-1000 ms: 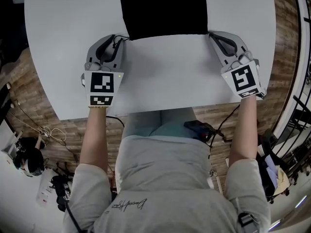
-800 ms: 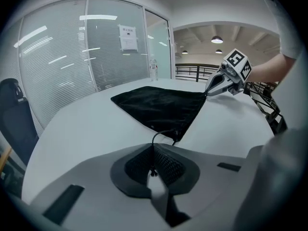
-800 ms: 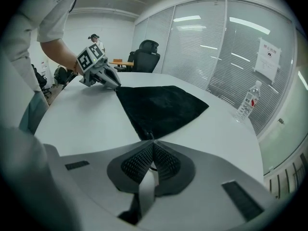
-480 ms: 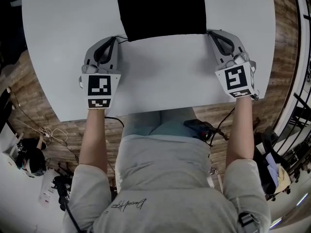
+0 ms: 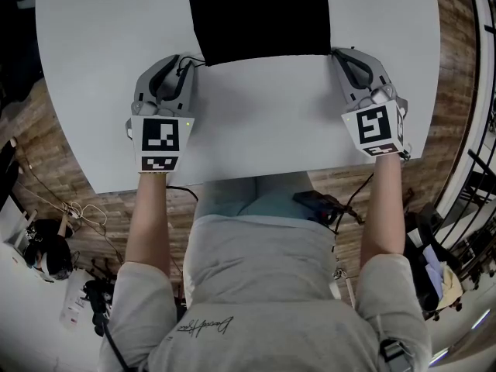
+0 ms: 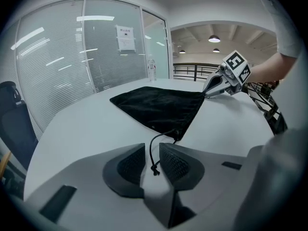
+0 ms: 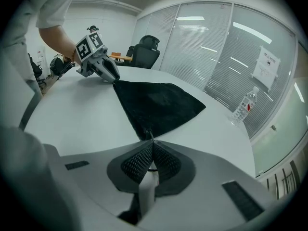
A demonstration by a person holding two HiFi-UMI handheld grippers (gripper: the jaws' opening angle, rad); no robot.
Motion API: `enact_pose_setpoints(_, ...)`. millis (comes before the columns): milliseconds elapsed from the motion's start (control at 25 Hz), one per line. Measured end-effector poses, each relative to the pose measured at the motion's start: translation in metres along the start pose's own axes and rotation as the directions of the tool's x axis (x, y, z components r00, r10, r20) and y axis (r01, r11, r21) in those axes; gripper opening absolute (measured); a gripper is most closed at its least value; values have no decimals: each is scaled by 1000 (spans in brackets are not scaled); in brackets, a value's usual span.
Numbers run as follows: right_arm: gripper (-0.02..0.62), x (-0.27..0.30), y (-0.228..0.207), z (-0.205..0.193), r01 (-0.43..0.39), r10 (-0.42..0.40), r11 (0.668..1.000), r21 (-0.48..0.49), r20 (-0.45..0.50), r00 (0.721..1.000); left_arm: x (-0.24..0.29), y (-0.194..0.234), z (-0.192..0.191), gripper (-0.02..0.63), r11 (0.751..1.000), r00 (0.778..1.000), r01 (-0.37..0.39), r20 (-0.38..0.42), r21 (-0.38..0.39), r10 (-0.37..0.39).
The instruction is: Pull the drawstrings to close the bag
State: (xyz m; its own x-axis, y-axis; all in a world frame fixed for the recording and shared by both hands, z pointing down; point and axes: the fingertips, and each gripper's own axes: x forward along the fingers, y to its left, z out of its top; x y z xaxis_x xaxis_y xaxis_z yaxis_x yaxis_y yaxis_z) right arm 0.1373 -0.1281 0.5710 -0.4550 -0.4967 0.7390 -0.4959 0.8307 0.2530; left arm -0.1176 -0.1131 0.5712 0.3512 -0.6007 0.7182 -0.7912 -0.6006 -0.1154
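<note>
Surface: white, smooth table (image 5: pixel 256 122) with a curved edge; wood-plank floor (image 5: pixel 46 161) below. Room: glass partition (image 6: pixel 57 61) backed with horizontal blinds, a paper notice (image 6: pixel 126 37) stuck on it, and a dark office chair (image 7: pixel 147 49) at the far side. A clear water bottle (image 7: pixel 243 107) stands far off on the table.

Bag (image 5: pixel 260 14): black, matte, soft napped cloth, lying flat at the far middle of the table, its mouth edge nearest the person.

Left gripper (image 6: pixel 151 150): at the bag's near left corner. Jaws narrowly apart; ribbed dark pads (image 6: pixel 175 165) do not press. The left drawstring (image 6: pixel 159 136), a thin black cord, loops from the corner into the gap, its knotted end hanging free.

Right gripper (image 7: pixel 152 146): at the near right corner. Jaws closed, tips pinching the right drawstring (image 7: pixel 150 135) just beside the cloth.
</note>
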Motion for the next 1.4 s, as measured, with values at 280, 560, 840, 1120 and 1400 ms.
enact_pose_setpoints(280, 25, -1, -4, 1, 11, -11, 1000, 2, 3, 1000, 8, -2, 3, 89, 1000, 1000, 11, -10, -11, -11)
enact_pose_setpoints(560, 26, 1, -5, -2, 26, -26, 1000, 15, -5, 1000, 7, -5, 0, 15, 1000, 1000, 7, -27, 11, -7)
enact_pose_setpoints(840, 67, 8, -10, -4, -11, 12, 998, 64, -7, 1000, 5, -1, 2, 15, 1000, 1000, 6, -13, -12, -6)
enact_pose_setpoints(1120, 39, 10, -9, -4, -24, 25, 995, 97, -6, 1000, 3, 5, 3, 14, 999, 1000, -23, -4, -26, 23)
enact_pose_setpoints(1400, 23, -3, -16, -3, 102, -105, 978, 180, 10, 994, -7, 8, 4, 14, 998, 999, -36, 6, -44, 37)
